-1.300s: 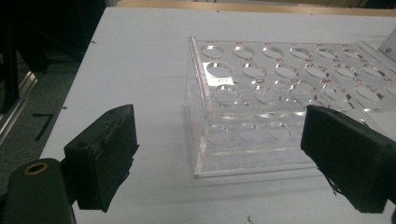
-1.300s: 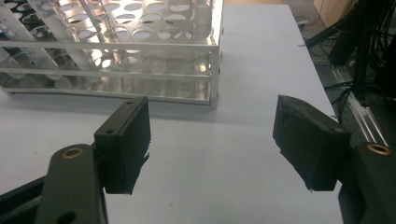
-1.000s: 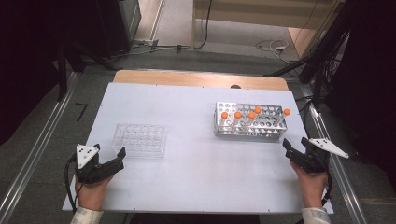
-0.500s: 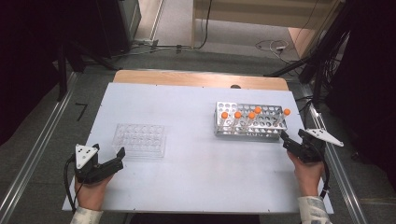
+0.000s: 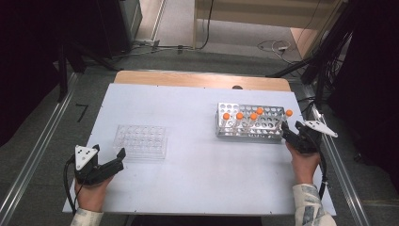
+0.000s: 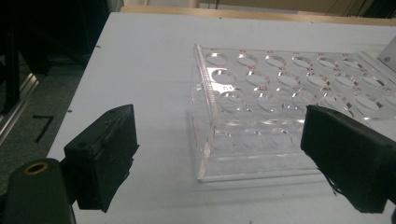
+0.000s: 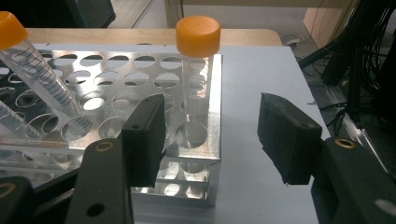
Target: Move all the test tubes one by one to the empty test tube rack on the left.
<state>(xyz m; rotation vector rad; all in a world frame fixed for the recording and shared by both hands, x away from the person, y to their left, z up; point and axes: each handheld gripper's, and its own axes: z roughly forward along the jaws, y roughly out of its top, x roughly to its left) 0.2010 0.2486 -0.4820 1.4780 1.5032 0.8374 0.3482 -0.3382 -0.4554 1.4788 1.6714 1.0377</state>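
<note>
Orange-capped tube (image 7: 198, 70) standing upright in the corner hole of the metal rack (image 5: 251, 123), at the rack's right end on the right side of the counter (image 5: 197, 188). Right claw (image 7: 210, 135) wide open, empty, level with the rack's corner, tube just ahead between the jaw lines. Best done by sliding forward until both pads flank the clear barrel just under the cap, then closing gently and lifting straight up so the tube clears its hole without tipping the rack. Barrel clear, smooth, cylindrical, likely slippery plastic; cap ribless, matte orange. Rack shiny perforated sheet metal, round holes in rows, four more capped tubes (image 5: 242, 117) leaning further left.

Left claw (image 6: 224, 154) also wide open and empty, resting low near the clear plastic well plate (image 5: 141, 140), a rigid transparent block with round wells, on the pale matte counter.
</note>
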